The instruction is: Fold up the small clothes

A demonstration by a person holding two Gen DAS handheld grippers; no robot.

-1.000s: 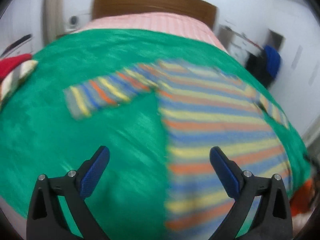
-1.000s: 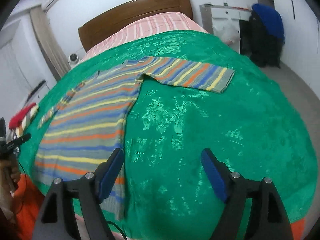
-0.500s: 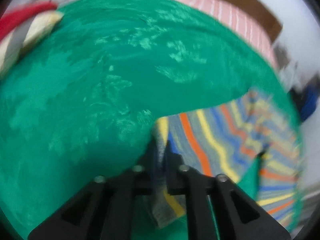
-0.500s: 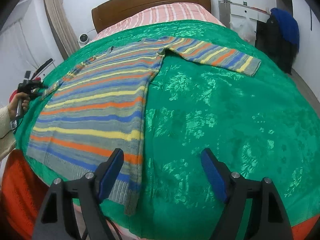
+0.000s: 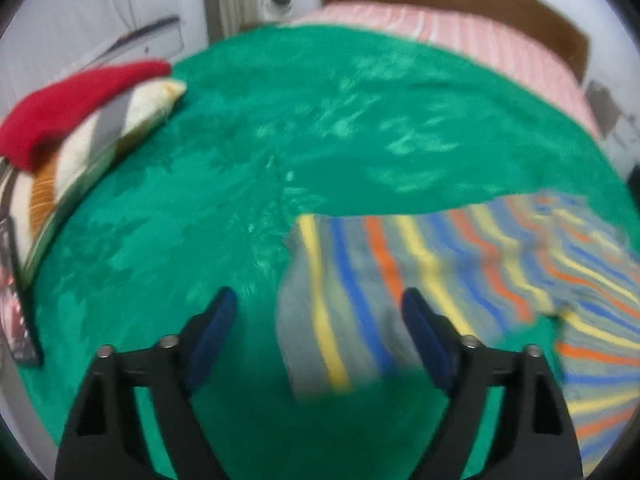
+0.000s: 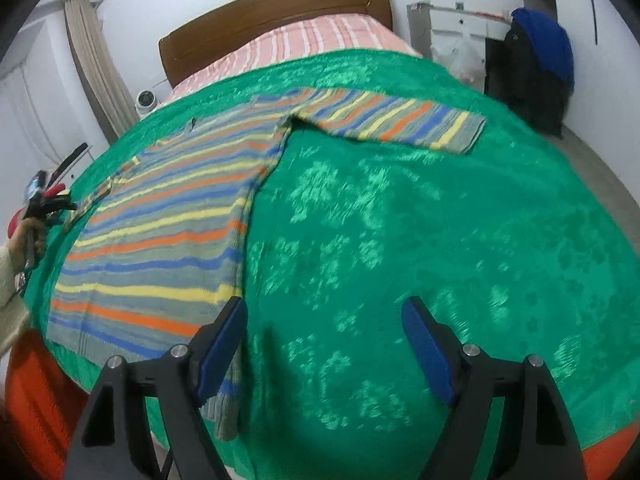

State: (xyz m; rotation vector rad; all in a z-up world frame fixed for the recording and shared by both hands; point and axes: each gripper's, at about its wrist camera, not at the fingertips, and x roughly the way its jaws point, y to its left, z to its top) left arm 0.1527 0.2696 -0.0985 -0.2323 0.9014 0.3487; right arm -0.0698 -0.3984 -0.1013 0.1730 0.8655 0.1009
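Over on the far left edge of the green bedspread, a hand holds the left gripper, its jaws opening wide with the striped sweater's sleeve cuff lying loose between the 2 pads, not pinched. That sweater is spread flat across the left half of the bed, its other sleeve stretched right. Nearest us, the right gripper hovers, fingers apart, over bare bedspread just right of the hem.

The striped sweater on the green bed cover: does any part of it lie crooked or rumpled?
Nothing stands out. The striped sweater lies flat on the green bed cover, right sleeve spread straight sideways. The left sleeve end is blurred.
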